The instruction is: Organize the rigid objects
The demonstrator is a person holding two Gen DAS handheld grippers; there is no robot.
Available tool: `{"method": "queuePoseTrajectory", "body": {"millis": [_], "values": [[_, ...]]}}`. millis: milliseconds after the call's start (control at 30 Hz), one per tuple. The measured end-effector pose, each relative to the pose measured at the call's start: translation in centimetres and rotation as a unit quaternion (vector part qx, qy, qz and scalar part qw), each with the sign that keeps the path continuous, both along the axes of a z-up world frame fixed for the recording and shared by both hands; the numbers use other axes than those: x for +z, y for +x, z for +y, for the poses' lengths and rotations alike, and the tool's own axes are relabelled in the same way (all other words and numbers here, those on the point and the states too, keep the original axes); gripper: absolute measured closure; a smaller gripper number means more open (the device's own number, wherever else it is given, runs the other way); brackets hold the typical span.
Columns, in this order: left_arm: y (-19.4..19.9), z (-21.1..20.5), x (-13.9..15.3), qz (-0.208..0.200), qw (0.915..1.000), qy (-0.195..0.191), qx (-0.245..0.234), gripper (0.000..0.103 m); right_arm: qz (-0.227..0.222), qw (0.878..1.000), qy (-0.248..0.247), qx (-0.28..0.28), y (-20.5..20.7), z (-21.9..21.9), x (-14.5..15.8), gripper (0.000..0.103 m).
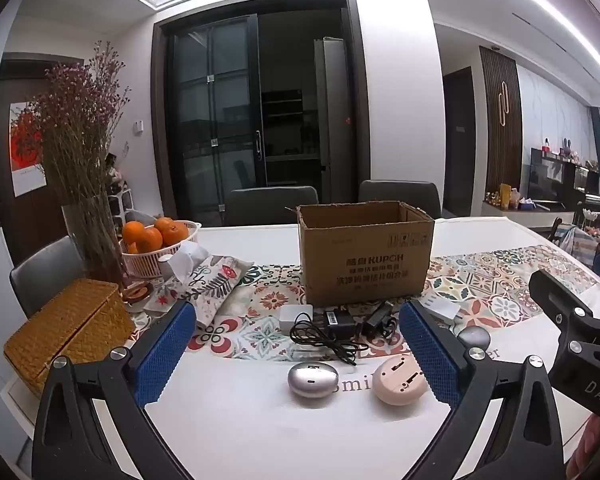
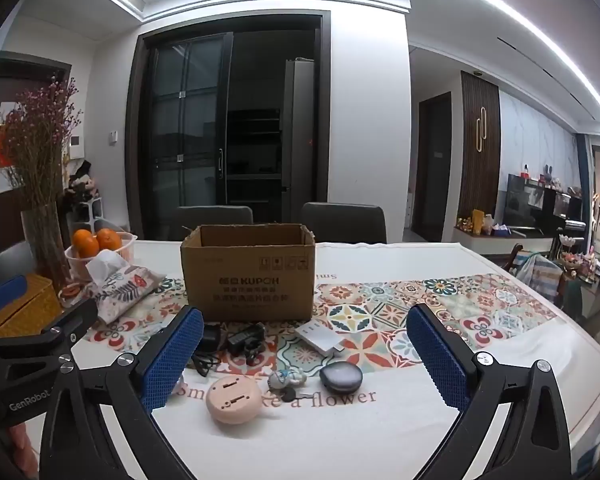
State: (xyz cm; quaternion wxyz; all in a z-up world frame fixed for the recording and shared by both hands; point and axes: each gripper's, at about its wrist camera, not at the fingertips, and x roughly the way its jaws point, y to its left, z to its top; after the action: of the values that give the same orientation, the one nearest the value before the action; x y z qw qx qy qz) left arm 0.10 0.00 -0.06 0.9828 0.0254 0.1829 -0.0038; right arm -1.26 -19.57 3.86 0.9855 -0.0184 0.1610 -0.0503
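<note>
An open cardboard box (image 1: 366,258) stands on the patterned runner; it also shows in the right wrist view (image 2: 249,276). In front of it lie black adapters with cords (image 1: 340,328), a white charger (image 1: 296,318), a white power strip (image 2: 318,338), a silver oval case (image 1: 313,379), a pink round device (image 1: 399,380) (image 2: 234,399), a dark grey oval case (image 2: 341,376) and a small figurine keychain (image 2: 287,380). My left gripper (image 1: 296,354) is open above the near table, empty. My right gripper (image 2: 304,360) is open and empty, also short of the objects.
At the left stand a woven basket (image 1: 66,334), a vase of dried flowers (image 1: 94,240), a basket of oranges (image 1: 156,246) and a floral tissue pouch (image 1: 210,284). Two grey chairs (image 1: 272,204) stand behind the table. The white tablecloth (image 1: 280,432) covers the near side.
</note>
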Motion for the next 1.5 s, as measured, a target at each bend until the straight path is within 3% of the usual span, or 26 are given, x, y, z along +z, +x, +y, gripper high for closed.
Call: {"method": "queuePoseTrajectory", "body": {"millis": [467,1500], "values": [[-0.1,0.7,-1.3,0.01,0.9998,-0.008,-0.013,0.0,0.006,1.0,0.005,-0.002,0.2,0.2,-0.4,0.0],[0.3,0.0,-0.5,0.015,0.9998,-0.008,-0.011,0.0,0.009,1.0,0.011,0.001,0.4,0.3,-0.4,0.0]]}}
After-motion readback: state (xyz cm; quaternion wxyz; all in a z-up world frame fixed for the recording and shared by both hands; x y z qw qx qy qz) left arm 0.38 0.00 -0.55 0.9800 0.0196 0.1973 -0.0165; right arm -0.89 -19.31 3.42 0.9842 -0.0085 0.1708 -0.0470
